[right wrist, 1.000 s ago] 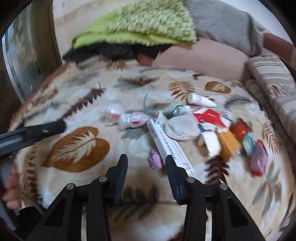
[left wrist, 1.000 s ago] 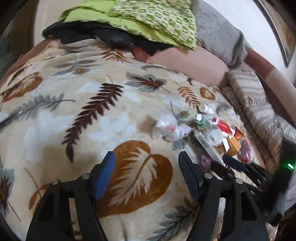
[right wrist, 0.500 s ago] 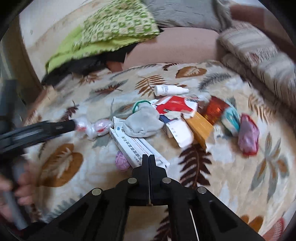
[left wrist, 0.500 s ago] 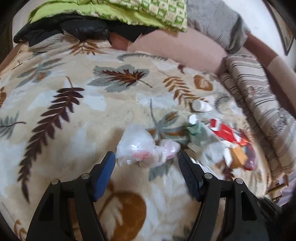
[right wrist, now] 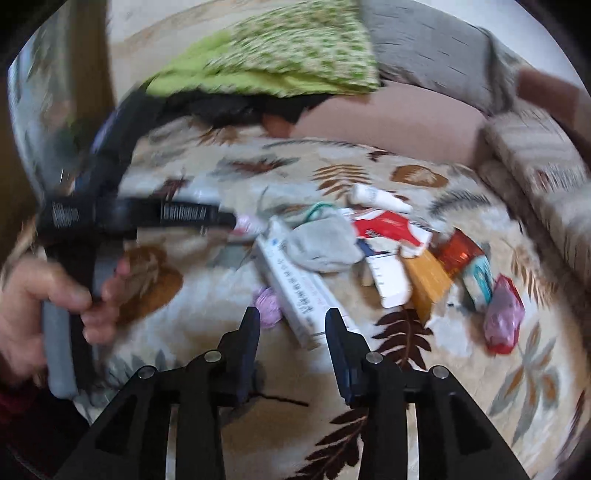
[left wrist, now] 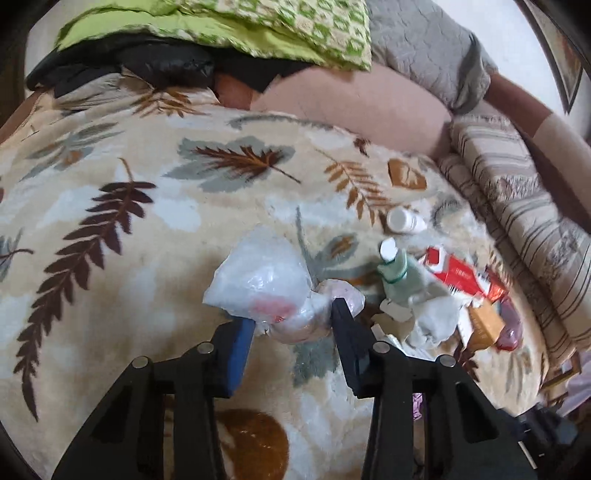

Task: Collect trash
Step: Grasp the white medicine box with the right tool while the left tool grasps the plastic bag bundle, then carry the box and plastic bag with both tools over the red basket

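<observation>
On the leaf-patterned blanket (left wrist: 110, 206) lies a crumpled clear plastic bag (left wrist: 266, 280) with something pink inside. My left gripper (left wrist: 293, 321) has its jaws closing on the bag's near part, and both pads touch it. In the right wrist view the left gripper (right wrist: 147, 214) reaches in from the left, held by a hand (right wrist: 55, 295). My right gripper (right wrist: 291, 325) has its jaws opening. The near end of a long white box (right wrist: 299, 288) lies between its fingertips, unpressed. A purple wad (right wrist: 266, 299) sits by its left finger.
A litter pile lies to the right: a grey sock (right wrist: 325, 243), a red-white packet (right wrist: 388, 229), an orange box (right wrist: 428, 280), a pink bag (right wrist: 504, 317) and a white bottle (left wrist: 402, 221). A green quilt (left wrist: 258, 29), a pink pillow (left wrist: 362, 107) and a striped blanket (left wrist: 517, 206) border the bed.
The left gripper moved forward over the plastic bag, then narrowed its jaws onto it. The right gripper shut fully half a second ago and now stands open, shifted toward the white box.
</observation>
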The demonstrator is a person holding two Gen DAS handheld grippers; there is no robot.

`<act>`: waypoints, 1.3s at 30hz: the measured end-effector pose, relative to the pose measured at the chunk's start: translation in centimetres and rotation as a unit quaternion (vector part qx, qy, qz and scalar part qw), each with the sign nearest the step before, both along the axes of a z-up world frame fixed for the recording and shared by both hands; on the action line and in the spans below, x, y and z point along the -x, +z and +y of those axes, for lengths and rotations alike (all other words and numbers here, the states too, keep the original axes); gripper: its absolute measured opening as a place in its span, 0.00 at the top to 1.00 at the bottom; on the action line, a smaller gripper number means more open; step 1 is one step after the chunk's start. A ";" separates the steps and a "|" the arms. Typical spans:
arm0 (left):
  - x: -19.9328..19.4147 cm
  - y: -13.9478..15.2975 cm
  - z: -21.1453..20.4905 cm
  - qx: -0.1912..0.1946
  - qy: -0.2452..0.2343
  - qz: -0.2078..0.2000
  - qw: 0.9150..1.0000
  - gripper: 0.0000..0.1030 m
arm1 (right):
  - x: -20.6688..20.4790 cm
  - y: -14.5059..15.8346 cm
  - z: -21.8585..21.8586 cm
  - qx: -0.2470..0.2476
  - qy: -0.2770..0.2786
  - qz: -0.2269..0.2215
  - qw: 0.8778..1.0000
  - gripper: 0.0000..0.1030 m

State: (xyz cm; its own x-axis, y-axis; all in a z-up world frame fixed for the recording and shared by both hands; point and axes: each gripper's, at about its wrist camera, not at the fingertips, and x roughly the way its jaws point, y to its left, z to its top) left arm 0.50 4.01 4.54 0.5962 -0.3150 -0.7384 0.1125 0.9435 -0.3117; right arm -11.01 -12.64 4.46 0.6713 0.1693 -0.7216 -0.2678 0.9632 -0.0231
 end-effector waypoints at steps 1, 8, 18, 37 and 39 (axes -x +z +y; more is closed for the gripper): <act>0.2 0.2 0.3 0.005 0.004 -0.004 1.000 0.60 | 0.0 -0.4 0.4 0.018 0.012 0.003 1.000 0.62; 1.2 1.2 -0.3 -0.012 -0.002 -0.032 0.999 0.60 | -1.3 -2.9 1.7 0.166 -0.008 -0.018 0.986 0.63; 5.9 4.5 -2.9 -0.057 -0.026 -0.114 0.991 0.60 | -1.2 0.3 -1.3 0.005 -0.030 -0.014 0.999 0.83; 8.2 4.3 -5.4 -0.077 -0.047 -0.116 0.989 0.60 | 2.7 -1.5 -3.6 -0.056 -0.046 0.074 0.995 0.79; 8.4 4.3 -5.5 -0.078 -0.049 -0.117 0.989 0.60 | 2.5 -1.7 -3.4 -0.050 -0.046 0.070 0.995 0.80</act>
State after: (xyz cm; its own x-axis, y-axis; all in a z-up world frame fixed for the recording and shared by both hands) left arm -7.89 -1.47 8.85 0.7290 -0.2727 -0.6278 0.2576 0.9591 -0.1174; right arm -13.54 -16.00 2.80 0.5819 0.1872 -0.7914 -0.1726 0.9794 0.1048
